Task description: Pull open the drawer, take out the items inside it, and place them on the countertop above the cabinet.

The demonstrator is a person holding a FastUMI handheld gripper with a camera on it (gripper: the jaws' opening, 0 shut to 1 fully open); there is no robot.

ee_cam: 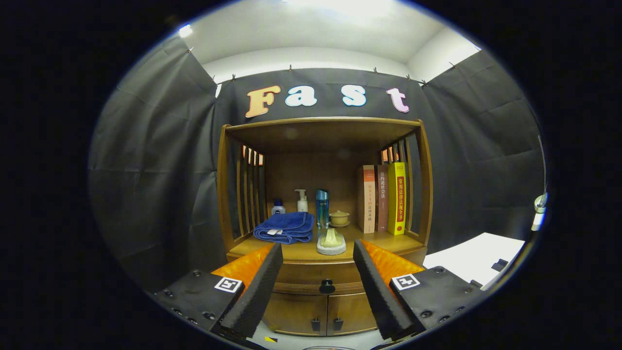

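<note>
A wooden cabinet [418, 194] stands ahead against the booth wall. Its drawer [318, 279] is closed, with a dark round knob [327, 286] in the middle of its front. The knob lies beyond my fingers, seen in the gap between them. My gripper [318, 255] is open, with nothing between its fingers, and is some way back from the cabinet. Above the drawer is the countertop [301, 252]. What the drawer holds is hidden.
On the countertop lie a folded blue towel [285, 227], a small blue-capped jar [278, 207], a pump bottle [302, 200], a tall blue bottle [322, 208], a lidded cup [339, 218], a pale item on a round pad [331, 241] and three upright books [382, 198]. Two small doors [318, 313] sit below the drawer. A white surface [474, 257] lies right.
</note>
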